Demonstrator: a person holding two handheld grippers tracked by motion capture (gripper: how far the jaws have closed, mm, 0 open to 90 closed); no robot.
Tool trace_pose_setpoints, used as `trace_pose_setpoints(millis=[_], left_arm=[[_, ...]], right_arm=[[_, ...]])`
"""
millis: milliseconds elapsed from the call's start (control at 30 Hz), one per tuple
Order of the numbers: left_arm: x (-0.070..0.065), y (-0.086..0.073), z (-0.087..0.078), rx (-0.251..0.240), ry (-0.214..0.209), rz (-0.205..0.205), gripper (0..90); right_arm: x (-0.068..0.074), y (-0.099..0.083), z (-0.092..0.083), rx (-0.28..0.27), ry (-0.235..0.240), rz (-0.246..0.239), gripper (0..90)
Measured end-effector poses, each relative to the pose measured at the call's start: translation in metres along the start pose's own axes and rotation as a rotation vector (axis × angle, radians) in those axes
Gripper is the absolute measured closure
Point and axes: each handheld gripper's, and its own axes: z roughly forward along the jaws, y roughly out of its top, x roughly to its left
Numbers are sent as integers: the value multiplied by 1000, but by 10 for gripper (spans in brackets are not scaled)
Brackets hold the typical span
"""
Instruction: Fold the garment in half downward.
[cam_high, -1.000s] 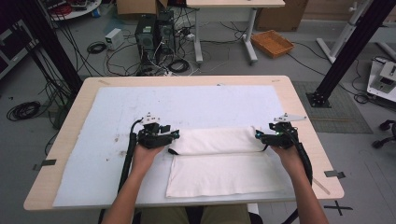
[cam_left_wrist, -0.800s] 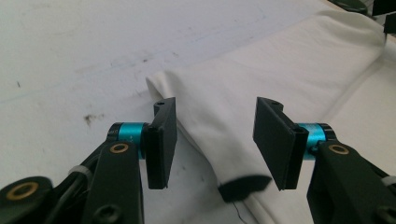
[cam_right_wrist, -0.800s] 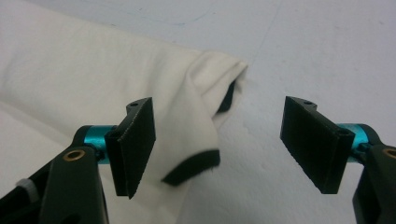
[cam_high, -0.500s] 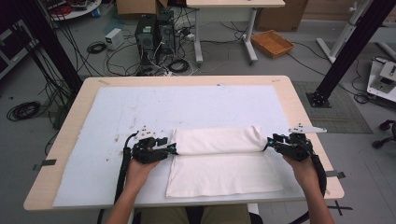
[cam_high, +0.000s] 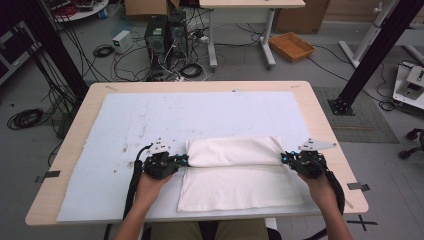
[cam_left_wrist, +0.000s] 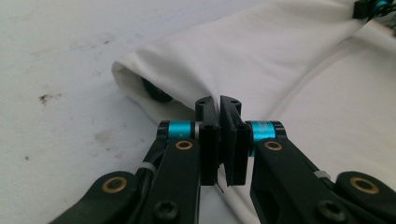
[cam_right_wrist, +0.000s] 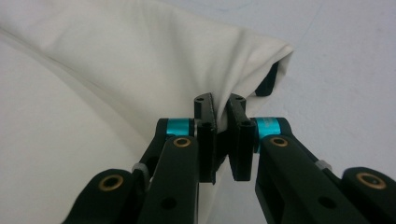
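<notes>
A white cloth (cam_high: 235, 172) lies folded on the table's near half, its upper layer rolled over into a thick fold. My left gripper (cam_high: 186, 160) is at the fold's left end, and its jaws have just been closing. In the left gripper view my left gripper (cam_left_wrist: 218, 103) is shut on a pinch of the white cloth (cam_left_wrist: 280, 60). My right gripper (cam_high: 284, 159) is at the fold's right end, its jaws also just closed. In the right gripper view my right gripper (cam_right_wrist: 219, 101) clamps the white cloth (cam_right_wrist: 116, 56) at its corner.
A stained white mat (cam_high: 150, 120) covers most of the wooden table (cam_high: 325, 125). Beyond the far edge the floor holds a computer tower (cam_high: 157, 37), cables, a desk leg (cam_high: 267, 35) and a wicker basket (cam_high: 291, 46). Black frame posts (cam_high: 372, 55) stand at both sides.
Both hands have come toward the table's near edge, and the cloth's fold has come with them. Both pairs of jaws have shut on the ends of the fold.
</notes>
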Motion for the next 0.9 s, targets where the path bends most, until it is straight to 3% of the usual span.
trace_pose_setpoints(millis=[100, 133, 167, 200, 233, 267, 367, 400, 600, 633, 700, 767, 800, 833, 867, 900], left_arm=[[-4, -2, -10, -13, -36, 11, 857], [-9, -6, -20, -25, -59, 20, 857], [-9, -6, -20, -25, -59, 20, 857], [-14, -12, -29, -26, -91, 30, 858], [-14, -12, -29, -26, -91, 30, 857], [-20, -18, -35, -16, -126, 41, 857], [-25, -24, -39, 11, -158, 47, 857], [-30, -29, -42, 40, -176, 57, 857], [-36, -39, -45, 90, -213, 75, 856], [-36, -40, -44, 87, -213, 74, 833], [-30, -33, -42, 30, -165, 27, 632], [-23, -23, -39, -11, -88, 20, 476], [-20, -16, -37, -24, -50, 25, 470], [-20, -16, -37, -24, -50, 25, 456], [-12, -2, -27, -34, 0, 20, 425], [-7, 4, -20, -32, 17, 9, 423]], right_arm=[[3, -3, -14, -15, 9, -9, 837], [6, -7, -27, -28, 29, -18, 837], [6, -7, -27, -28, 29, -18, 837], [11, -14, -39, -36, 49, -33, 837], [14, -18, -43, -41, 66, -41, 837], [16, -22, -47, -33, 75, -49, 837], [20, -29, -51, -4, 96, -69, 837], [24, -35, -55, 30, 111, -69, 836], [31, -45, -61, 65, 128, -85, 832], [30, -47, -59, 77, 129, -89, 761], [28, -45, -58, 43, 90, -67, 576], [22, -38, -58, -17, 47, -44, 442], [19, -33, -57, -43, 17, -28, 399], [19, -33, -57, -43, 17, -28, 399], [12, -22, -51, -78, -36, 6, 344], [8, -16, -46, -76, -57, 23, 335]])
